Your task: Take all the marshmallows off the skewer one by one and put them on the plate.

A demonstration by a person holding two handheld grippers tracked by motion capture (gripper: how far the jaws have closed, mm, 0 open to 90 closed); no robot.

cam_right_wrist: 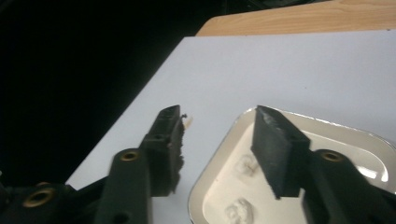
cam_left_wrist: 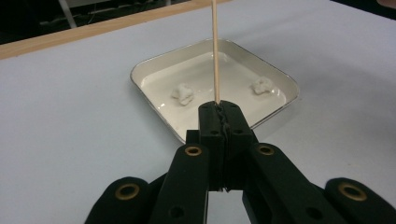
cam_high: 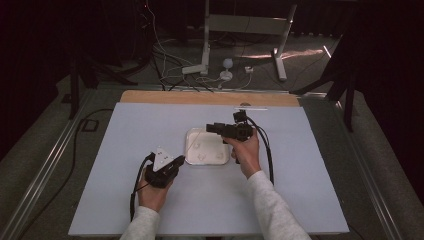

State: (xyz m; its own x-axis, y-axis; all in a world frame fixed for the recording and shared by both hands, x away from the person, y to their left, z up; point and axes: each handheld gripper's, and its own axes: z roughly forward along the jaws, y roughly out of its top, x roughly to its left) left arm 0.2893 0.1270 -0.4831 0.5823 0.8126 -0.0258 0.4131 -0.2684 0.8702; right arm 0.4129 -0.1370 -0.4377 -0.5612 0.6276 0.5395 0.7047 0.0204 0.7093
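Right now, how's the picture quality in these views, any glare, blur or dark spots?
High view: dim, with the room beyond the table nearly black and a bright streak of glare on the floor. Left gripper view: evenly lit and sharp on the tray and skewer, with light sheen on the tray's bottom. Right gripper view: the right gripper is soft and blurred up close, and the left side falls into blackness.

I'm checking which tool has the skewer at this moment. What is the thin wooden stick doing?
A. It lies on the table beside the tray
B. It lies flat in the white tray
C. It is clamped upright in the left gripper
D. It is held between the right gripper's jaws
C: in the left gripper view the wooden stick rises from the shut left gripper, in front of the white tray, while the right gripper stands open with nothing between its jaws.
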